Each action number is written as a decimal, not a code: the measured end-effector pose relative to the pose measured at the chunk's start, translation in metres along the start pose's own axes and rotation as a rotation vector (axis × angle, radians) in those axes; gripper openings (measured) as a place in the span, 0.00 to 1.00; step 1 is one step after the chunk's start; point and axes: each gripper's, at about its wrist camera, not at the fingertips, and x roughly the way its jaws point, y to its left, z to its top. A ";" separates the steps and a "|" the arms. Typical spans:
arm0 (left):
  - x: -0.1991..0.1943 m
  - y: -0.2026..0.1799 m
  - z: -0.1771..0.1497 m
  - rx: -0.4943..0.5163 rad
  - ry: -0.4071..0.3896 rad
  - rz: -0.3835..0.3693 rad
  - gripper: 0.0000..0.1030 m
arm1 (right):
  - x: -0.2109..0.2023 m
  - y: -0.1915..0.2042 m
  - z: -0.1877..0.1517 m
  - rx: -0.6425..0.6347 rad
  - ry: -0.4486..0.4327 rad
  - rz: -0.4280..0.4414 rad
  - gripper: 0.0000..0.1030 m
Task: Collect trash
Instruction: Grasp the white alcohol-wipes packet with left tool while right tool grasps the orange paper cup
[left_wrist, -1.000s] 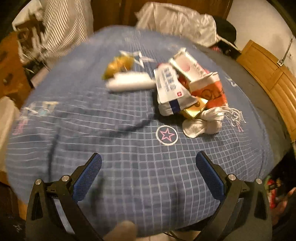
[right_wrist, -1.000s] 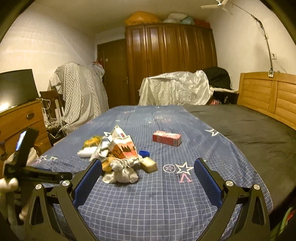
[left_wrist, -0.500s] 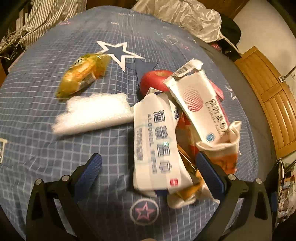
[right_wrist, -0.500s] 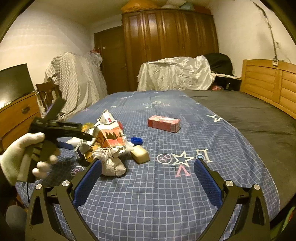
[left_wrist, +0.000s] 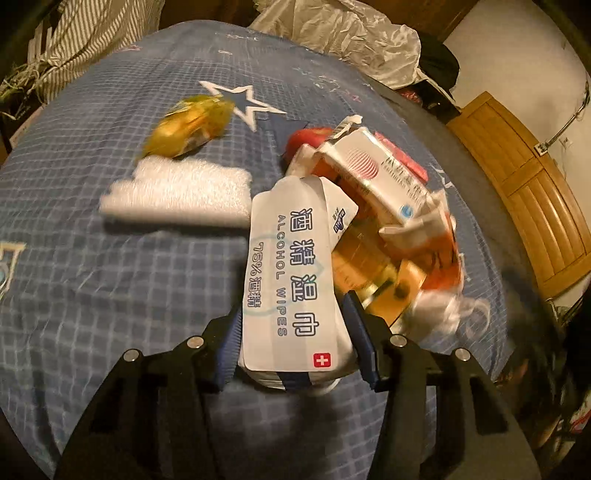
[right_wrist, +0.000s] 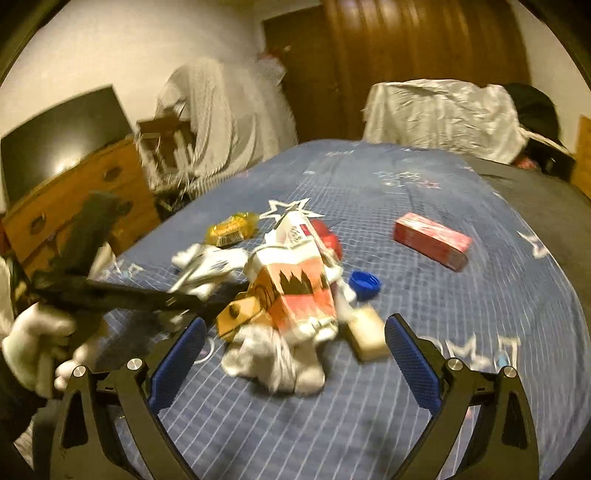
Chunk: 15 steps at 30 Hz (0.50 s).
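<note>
Surface: bed with a blue checked star-print cover (left_wrist: 110, 295); no bench in view.
Left gripper (left_wrist: 291, 343): jaws have just been closing; the blue fingers (left_wrist: 360, 345) now stand narrow, one on each side of the white alcohol wipes packet (left_wrist: 291, 280), pressing its near end.
Alcohol wipes packet: lies at the near left edge of the trash heap, long axis running away from the camera.
Trash heap: just right of the packet, a white-and-red carton (left_wrist: 373, 173), an orange-printed carton (right_wrist: 291, 291) and a red apple (left_wrist: 303, 138), piled and touching.
White foam piece (left_wrist: 177, 192): on the cover, left of the packet, touching its far end.
Yellow snack wrapper (left_wrist: 192, 123): beyond the foam piece, apart from the heap.
Right gripper (right_wrist: 293, 362): fingers wide apart, holding nothing, above the near side of the heap, over a white crumpled cloth (right_wrist: 273, 358).
Blue bottle cap (right_wrist: 364, 284): just right of the heap.
Red box (right_wrist: 430, 240): far right, well apart from the heap.
Person: a white-gloved hand (right_wrist: 37, 339) at the left edge holds the left gripper.
</note>
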 end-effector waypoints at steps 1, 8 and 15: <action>-0.001 0.002 -0.003 0.001 0.001 0.001 0.49 | 0.007 0.001 0.006 -0.014 0.012 0.000 0.94; 0.002 0.002 -0.008 0.006 0.006 -0.001 0.49 | 0.079 0.012 0.038 -0.112 0.202 -0.047 0.76; 0.004 -0.004 -0.007 0.019 -0.008 0.005 0.49 | 0.083 0.022 0.027 -0.111 0.213 -0.050 0.47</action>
